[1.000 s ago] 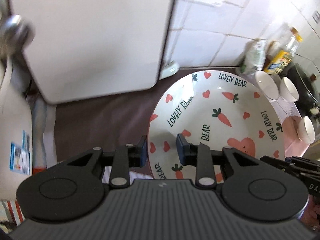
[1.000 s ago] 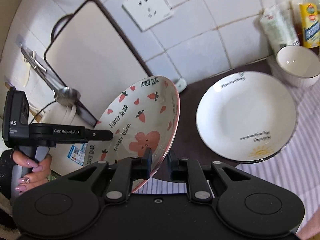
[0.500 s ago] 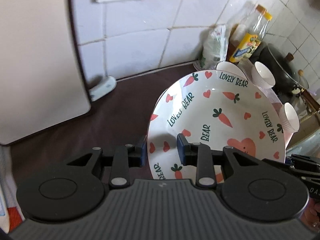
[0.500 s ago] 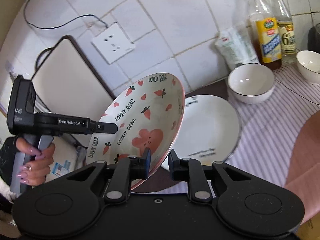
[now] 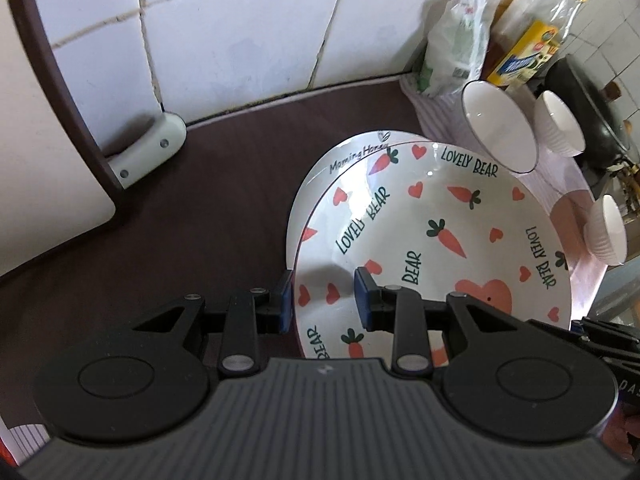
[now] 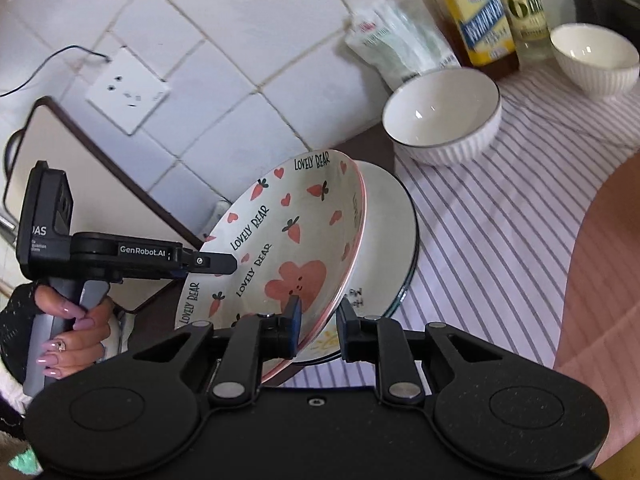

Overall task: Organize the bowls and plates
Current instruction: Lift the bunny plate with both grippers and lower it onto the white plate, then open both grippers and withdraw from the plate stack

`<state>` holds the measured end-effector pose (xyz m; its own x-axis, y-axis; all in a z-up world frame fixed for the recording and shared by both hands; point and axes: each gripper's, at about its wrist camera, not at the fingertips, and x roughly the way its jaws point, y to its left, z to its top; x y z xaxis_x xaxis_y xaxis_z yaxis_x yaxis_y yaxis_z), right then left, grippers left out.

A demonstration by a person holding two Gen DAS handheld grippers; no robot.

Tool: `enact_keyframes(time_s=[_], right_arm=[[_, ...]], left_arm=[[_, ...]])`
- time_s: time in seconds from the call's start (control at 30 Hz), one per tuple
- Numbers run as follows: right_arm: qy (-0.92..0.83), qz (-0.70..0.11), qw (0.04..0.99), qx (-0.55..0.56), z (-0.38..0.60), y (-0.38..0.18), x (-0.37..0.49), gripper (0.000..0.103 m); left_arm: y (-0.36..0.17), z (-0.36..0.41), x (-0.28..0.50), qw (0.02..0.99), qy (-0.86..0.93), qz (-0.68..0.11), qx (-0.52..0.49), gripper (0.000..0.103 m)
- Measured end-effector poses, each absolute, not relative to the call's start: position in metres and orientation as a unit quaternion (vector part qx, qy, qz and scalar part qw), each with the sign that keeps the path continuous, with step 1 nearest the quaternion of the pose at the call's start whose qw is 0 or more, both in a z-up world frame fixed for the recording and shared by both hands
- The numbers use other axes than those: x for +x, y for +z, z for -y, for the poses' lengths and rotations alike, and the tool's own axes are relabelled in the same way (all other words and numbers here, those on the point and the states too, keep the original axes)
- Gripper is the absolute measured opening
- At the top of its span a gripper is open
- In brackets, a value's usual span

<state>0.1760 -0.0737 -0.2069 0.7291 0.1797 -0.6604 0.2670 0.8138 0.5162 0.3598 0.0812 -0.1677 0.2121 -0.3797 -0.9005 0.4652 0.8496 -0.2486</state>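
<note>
The left gripper (image 5: 323, 296) has its two blue-padded fingers clamped across the rim of the carrot-print plate (image 5: 432, 248), one finger outside the rim and one inside the well. The right gripper (image 6: 318, 320) grips the opposite rim of the same plate the same way, its jaws closed on the edge. In the right wrist view the left gripper (image 6: 208, 263) reaches in from the side, held by a hand (image 6: 70, 332) with pink nails.

The plate is deep and white with a pink rim line, scattered with red hearts, orange carrots, a pink bear face and the words "LOVELY BEAR". It is tilted, held above the white plate (image 6: 394, 232), which lies flat on the dark brown counter (image 5: 192, 216) where the striped cloth (image 6: 496, 248) begins. Whether the two plates touch cannot be told.

Farther back on the cloth stands a ribbed white bowl (image 6: 442, 116), with a smaller white bowl (image 6: 594, 58) beyond it, near the tiled wall. Bottles (image 6: 474, 16) and a plastic packet (image 6: 394, 46) stand against the wall. A cutting board (image 5: 36, 120) leans at the counter's left end.
</note>
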Motion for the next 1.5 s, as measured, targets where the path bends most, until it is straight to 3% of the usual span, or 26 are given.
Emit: enact_keyframes(time_s=[0.3,0.63,0.9,1.27,1.5], right_arm=[[-0.053,-0.408,0.872,0.264,0.052,-0.197,0.198,0.025],[-0.099,-0.444,0.859,0.237,0.054,-0.204,0.209,0.024],[-0.151,-0.442,0.87,0.158,0.033,-0.202,0.214,0.029],[-0.179,-0.435,0.877,0.093,0.02,-0.199,0.201,0.031],[-0.16,-0.416,0.887,0.119,0.018,-0.164,0.174,0.032]], left_arm=[[-0.177,-0.06,0.355,0.788,-0.253,-0.543,0.146,0.028],[-0.176,-0.046,0.338,0.801,-0.259,-0.504,0.195,0.027],[-0.173,-0.055,0.338,0.799,-0.257,-0.52,0.157,0.025],[-0.129,-0.079,0.306,0.801,-0.283,-0.512,0.126,0.026],[-0.093,-0.084,0.267,0.805,-0.288,-0.502,0.133,0.036]])
